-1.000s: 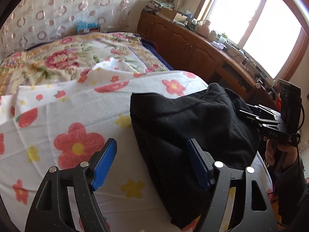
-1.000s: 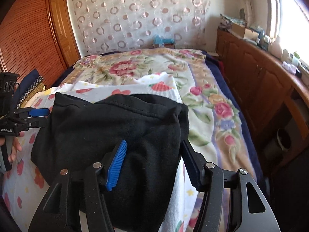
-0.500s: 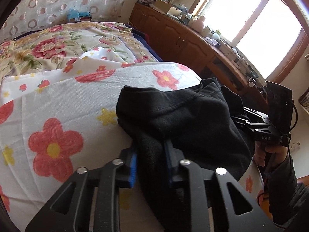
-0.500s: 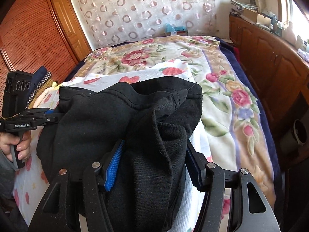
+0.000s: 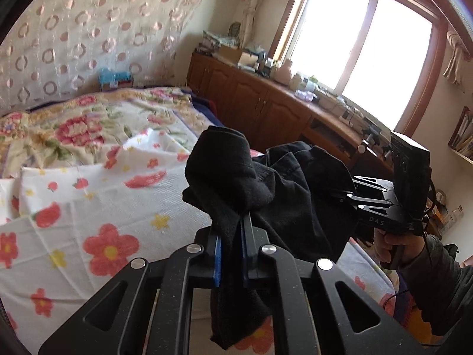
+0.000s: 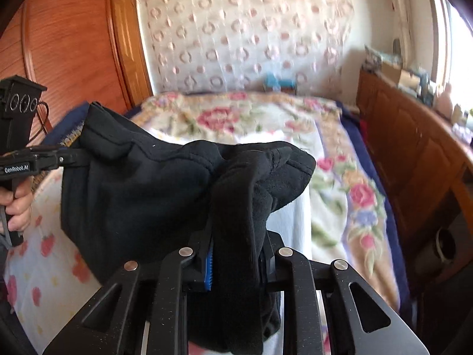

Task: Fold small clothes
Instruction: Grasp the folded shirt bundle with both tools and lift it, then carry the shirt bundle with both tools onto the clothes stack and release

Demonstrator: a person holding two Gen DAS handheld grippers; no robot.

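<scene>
A black fleece garment [image 5: 283, 183] hangs lifted off the bed between my two grippers. In the left wrist view my left gripper [image 5: 232, 236] is closing its jaws, and the blue pads [image 5: 218, 257] pinch one bunched edge of the cloth. In the right wrist view my right gripper [image 6: 236, 254] is closing too, with a thick fold of the garment [image 6: 142, 195] squeezed between its pads. Each gripper also shows in the other's view, held by a hand, with its fingertips buried in the cloth.
Under the garment lies a white sheet with red flowers [image 5: 88, 213] on a floral bedspread [image 6: 340, 183]. Wooden cabinets [image 5: 266, 109] with clutter run under the window on the right. A wooden wardrobe [image 6: 74, 44] stands at the left.
Both grippers went from open beside the flat garment to clamped on its edges. They have risen and lifted the cloth off the sheet, the left one further.
</scene>
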